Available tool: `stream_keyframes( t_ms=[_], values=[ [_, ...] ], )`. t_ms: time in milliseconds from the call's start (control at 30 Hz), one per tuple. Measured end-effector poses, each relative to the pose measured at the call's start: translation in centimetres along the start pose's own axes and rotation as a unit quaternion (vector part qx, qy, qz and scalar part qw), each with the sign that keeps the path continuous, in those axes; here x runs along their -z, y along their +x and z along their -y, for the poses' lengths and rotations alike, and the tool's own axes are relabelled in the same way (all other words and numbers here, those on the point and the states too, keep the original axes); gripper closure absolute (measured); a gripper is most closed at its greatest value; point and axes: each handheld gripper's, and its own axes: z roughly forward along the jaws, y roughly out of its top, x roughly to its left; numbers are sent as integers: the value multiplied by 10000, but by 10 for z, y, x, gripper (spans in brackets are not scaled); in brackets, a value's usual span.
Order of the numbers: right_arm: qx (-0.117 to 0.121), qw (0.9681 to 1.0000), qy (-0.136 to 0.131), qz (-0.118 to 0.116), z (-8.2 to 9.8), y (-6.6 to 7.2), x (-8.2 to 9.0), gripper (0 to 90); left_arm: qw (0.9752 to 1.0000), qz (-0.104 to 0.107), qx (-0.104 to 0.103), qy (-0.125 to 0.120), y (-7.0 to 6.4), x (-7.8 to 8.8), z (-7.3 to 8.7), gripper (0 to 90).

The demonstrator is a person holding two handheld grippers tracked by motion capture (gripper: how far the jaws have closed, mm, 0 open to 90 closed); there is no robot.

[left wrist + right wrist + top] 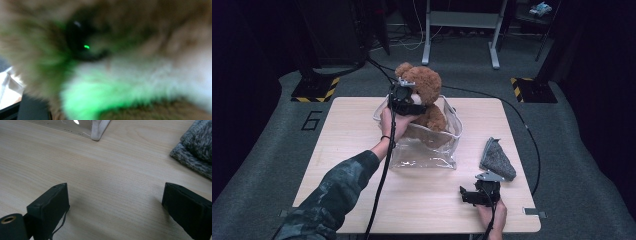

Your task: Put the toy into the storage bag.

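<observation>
A brown teddy bear (426,84) sits upright in a clear plastic bag (432,150) at the back middle of the wooden table (347,135). My left gripper (404,100) is pressed against the bear's head and neck from the left. In the left gripper view the bear's blurred fur and dark eye (80,40) lie right before the lens, so the pads are hidden. My right gripper (469,195) rests on the table near the front edge, its jaws (115,192) wide apart over bare wood.
A folded grey cloth (497,160) (197,147) lies just beyond the right gripper. The bag's near corner (98,130) lies ahead of the right gripper. Cables trail over the table and floor. A metal stand (462,30) is behind the table.
</observation>
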Motion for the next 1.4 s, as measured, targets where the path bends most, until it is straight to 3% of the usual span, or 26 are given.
stream_keyframes(
  t_ms=[133,333,500,600,867,1100,1400],
  values=[
    [7,10000,1,3,0,0,0,65,9999,44,-66,149,3,5,8,181],
    [27,10000,-3,13,0,0,0,66,9995,168,-147,218,8,21,17,153],
    [37,10000,14,37,0,0,0,66,9993,243,-232,140,8,35,23,146],
    [50,10000,-1,24,0,0,-1,66,9988,259,-326,243,12,40,28,145],
    [48,10000,-1,20,0,0,-1,68,9991,329,-79,265,32,46,46,142],
    [36,10000,7,25,0,0,-1,67,9991,367,91,207,50,67,65,136],
    [1,10000,3,39,-1,1,-1,67,9991,347,74,215,67,98,95,117]
  ],
)
